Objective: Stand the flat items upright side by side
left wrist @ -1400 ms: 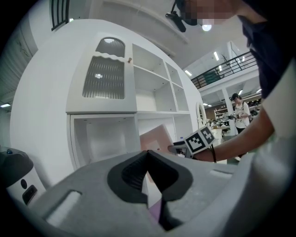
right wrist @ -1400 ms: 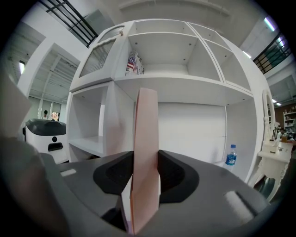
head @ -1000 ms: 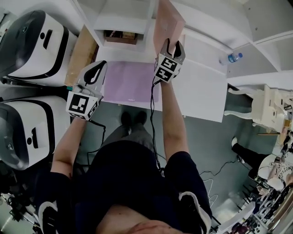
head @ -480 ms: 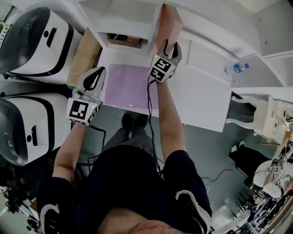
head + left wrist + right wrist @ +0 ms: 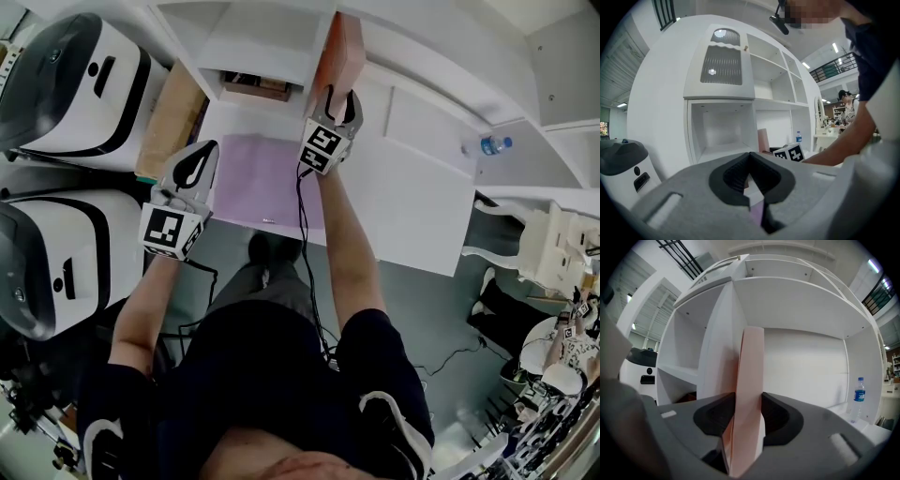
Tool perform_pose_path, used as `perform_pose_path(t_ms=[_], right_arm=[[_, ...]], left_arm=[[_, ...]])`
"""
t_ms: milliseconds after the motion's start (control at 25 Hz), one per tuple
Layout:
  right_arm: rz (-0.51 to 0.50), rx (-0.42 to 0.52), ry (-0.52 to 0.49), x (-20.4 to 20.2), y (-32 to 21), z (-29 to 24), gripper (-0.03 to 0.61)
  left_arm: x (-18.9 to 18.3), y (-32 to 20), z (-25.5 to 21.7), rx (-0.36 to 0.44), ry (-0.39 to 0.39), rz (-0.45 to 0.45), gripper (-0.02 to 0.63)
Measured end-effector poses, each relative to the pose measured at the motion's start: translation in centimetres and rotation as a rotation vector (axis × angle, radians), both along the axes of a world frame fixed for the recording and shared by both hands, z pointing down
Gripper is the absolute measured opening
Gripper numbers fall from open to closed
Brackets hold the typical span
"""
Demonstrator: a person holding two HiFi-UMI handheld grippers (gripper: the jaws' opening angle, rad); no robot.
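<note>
The right tongs (image 5: 342,96) grip a thin pink book (image 5: 345,52) on edge. In the right gripper view I see both pads against its faces, though the jaws have just eased open a touch. The book stands upright at the mouth of the white shelf unit (image 5: 253,37), just right of the partition that divides the small left cubby from the wider right compartment.

My left tongs (image 5: 201,152) are closed, tips together and holding nothing. They hover over the near left corner of a purple flat item (image 5: 267,173), which lies flat on the white desk (image 5: 403,187) in front of the shelves, near the pink book but not touching it. Through the slit under the left jaws I catch only a sliver of purple.

Farther out, something brown (image 5: 251,87) sits in the left cubby, and a water bottle (image 5: 491,145) stands at the far right.
</note>
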State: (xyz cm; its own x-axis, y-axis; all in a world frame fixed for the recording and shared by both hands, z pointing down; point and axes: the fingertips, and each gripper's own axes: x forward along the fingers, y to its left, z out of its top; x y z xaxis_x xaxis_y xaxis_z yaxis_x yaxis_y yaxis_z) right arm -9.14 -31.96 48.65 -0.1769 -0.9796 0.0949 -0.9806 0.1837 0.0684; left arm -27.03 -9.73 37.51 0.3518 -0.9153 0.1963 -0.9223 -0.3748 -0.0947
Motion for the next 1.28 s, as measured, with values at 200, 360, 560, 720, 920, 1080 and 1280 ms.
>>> perform_pose_path(t_ms=[200, 360, 560, 720, 920, 1080, 1280], right_arm=[[-0.134, -0.004, 0.040, -2.6, 1.3, 0.6, 0.178], [-0.157, -0.037, 0.040, -2.4, 1.6, 1.2, 0.178], [-0.212, -0.107, 0.075, -2.4, 2.7, 3.4, 0.187], [-0.251, -0.126, 0.095, -3.3, 2.5, 3.5, 0.189], [-0.252, -0.130, 0.095, -3.5, 2.4, 3.5, 0.195], [-0.249, -0.129, 0.128, -3.4, 2.5, 3.4, 0.202], [-0.258, -0.145, 0.124, -3.3, 2.8, 3.4, 0.204]], left_arm=[[0.3, -0.2, 0.0, -0.001, 0.004, 0.002, -0.003], [0.1, -0.3, 0.1, 0.001, 0.010, -0.003, -0.002], [0.1, -0.2, 0.5, -0.006, 0.021, -0.007, -0.003], [0.5, -0.4, 0.5, -0.004, 0.022, 0.001, -0.003], [0.9, -0.5, 0.2, 0.003, 0.024, 0.006, -0.003], [0.8, -0.4, 0.2, 0.004, 0.024, 0.003, -0.003], [0.8, -0.3, 0.4, 0.001, 0.020, 0.002, -0.003]])
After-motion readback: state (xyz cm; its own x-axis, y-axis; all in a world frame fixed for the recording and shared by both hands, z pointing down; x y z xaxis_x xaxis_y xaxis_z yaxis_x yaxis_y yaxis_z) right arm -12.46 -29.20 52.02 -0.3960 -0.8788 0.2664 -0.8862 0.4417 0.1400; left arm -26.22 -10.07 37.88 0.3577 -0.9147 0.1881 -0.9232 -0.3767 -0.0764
